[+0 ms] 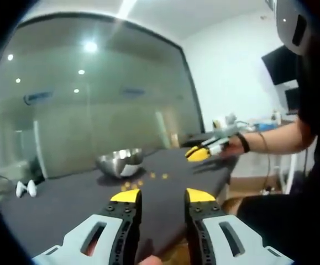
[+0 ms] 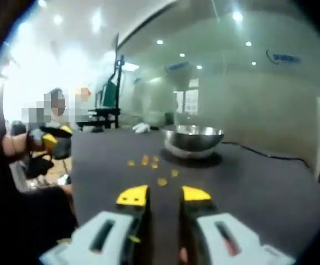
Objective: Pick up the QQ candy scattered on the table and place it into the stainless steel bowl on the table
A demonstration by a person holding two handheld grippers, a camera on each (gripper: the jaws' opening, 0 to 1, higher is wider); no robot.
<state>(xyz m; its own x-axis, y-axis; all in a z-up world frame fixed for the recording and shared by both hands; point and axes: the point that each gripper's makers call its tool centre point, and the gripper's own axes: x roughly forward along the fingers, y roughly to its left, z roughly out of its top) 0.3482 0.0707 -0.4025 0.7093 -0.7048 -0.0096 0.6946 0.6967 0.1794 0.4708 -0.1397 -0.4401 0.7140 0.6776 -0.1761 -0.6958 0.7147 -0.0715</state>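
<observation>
A stainless steel bowl (image 1: 120,162) (image 2: 193,139) stands on a dark table (image 1: 66,201) (image 2: 259,187). Several small yellow QQ candies (image 1: 133,184) (image 2: 151,163) lie scattered on the cloth in front of it. My left gripper (image 1: 162,194) is open above the table's near part, nothing between its yellow tips. My right gripper (image 2: 163,194) is open too and holds nothing. In the left gripper view the right gripper (image 1: 199,152) comes in from the right, held by a hand over the table's edge. In the right gripper view the left gripper (image 2: 53,141) shows at the left.
A glass wall (image 1: 93,99) runs behind the table. A white object (image 1: 26,189) (image 2: 141,128) lies at the table's far end. A person's arm (image 1: 276,141) and dark clothes are at the right. Gym equipment (image 2: 111,94) stands beyond the table.
</observation>
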